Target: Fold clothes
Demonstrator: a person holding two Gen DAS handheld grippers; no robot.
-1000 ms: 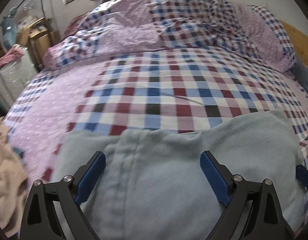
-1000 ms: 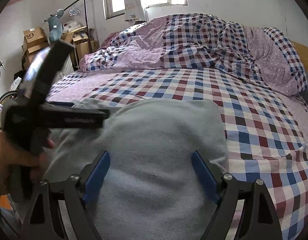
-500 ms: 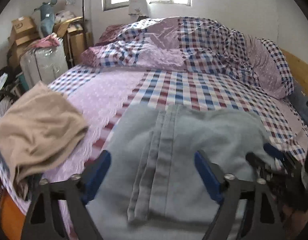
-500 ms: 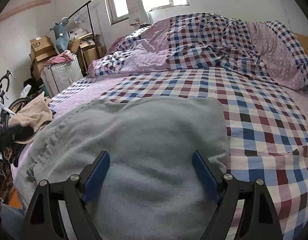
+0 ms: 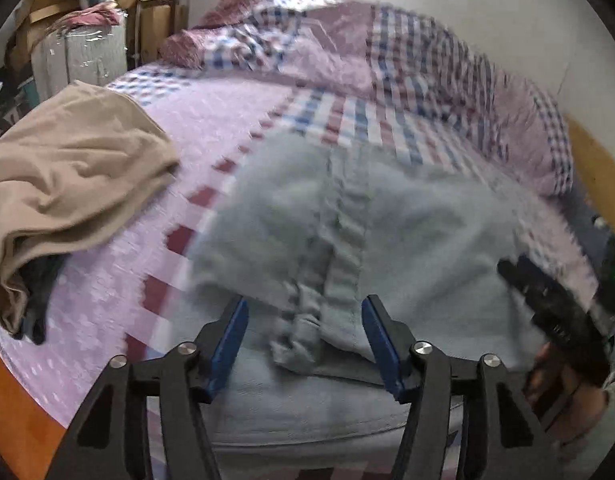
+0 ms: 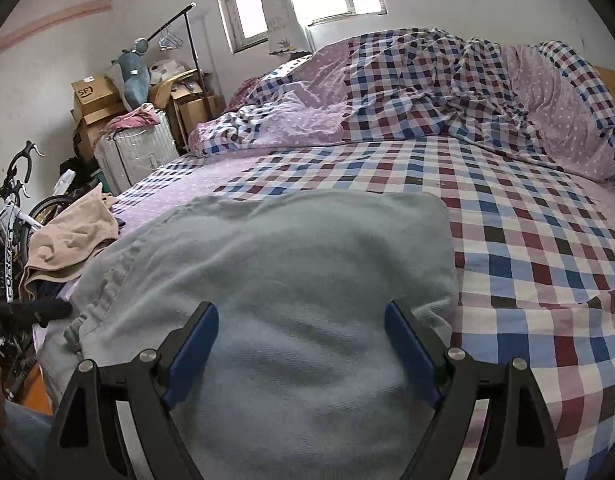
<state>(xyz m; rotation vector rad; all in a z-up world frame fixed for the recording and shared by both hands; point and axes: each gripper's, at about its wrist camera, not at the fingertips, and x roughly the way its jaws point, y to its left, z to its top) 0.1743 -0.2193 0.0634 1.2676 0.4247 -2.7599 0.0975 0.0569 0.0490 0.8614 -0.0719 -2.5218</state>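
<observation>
Since 1 s ago the left tool (image 5: pixel 305 334) has swung left to the grey garment's (image 5: pixel 407 220) ribbed band (image 5: pixel 349 236), beige clothes (image 5: pixel 67 164) now in view; jaws closing, bunched band end between them, pads not yet pressing. Right tool (image 6: pixel 301 350) unmoved, jaws apart over the garment, which lies flat on the bed's (image 6: pixel 527 240) near edge. Advice: grab all band layers before lifting, and keep the right side low.

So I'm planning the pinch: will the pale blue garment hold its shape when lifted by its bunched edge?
Probably not. The pale blue garment already lies puckered between the closing left gripper, so it likely droops. Its fuzzy knit looks grippy, not slippery.
</observation>
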